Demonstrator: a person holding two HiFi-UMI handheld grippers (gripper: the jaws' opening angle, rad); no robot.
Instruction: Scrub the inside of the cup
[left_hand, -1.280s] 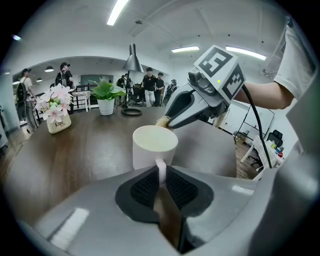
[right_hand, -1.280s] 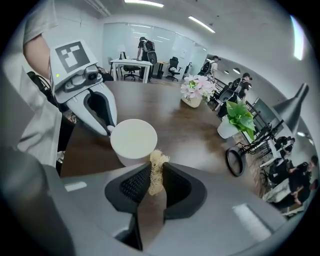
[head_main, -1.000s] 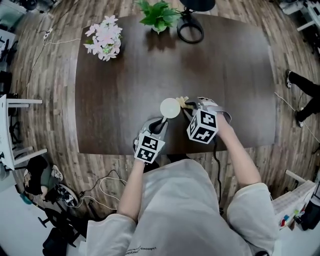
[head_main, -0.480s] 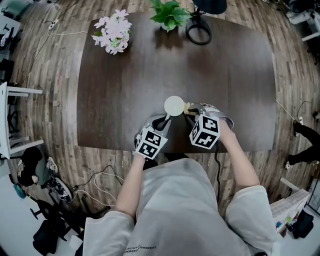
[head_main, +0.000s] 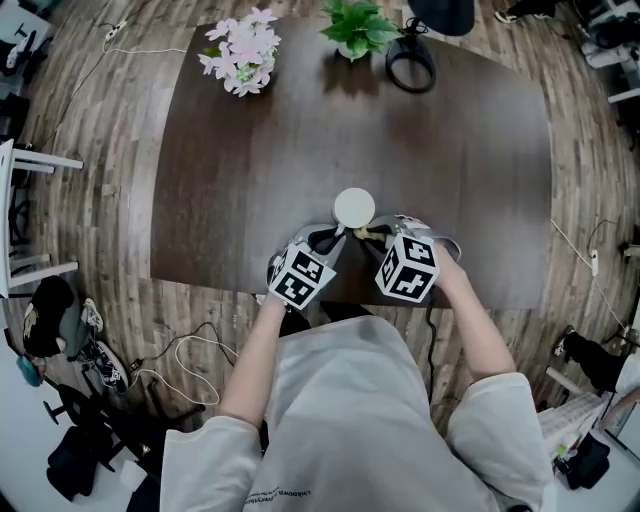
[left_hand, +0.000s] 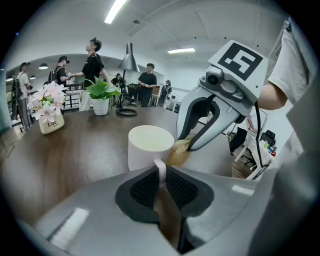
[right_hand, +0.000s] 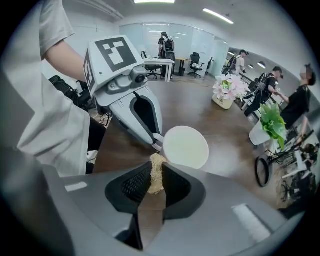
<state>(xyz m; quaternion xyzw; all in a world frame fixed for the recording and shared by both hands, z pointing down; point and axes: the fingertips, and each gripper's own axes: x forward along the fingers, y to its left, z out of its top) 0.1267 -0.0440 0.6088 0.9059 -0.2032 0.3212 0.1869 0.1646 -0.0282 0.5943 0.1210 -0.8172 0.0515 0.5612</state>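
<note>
A white cup stands upright on the dark table near its front edge. My left gripper is shut on the cup's handle. A tan fibrous scrubber is pinched in my right gripper, which is shut on it. The scrubber sits just outside the cup, beside its rim on the near right. The cup's inside looks pale and empty.
A pot of pink flowers and a green plant stand at the table's far edge, next to a black lamp base. Several people stand in the room behind. Cables lie on the floor.
The cup and both grippers have stayed close together at the front edge. The head view has shifted, so the table slid slightly right and down in the picture.
</note>
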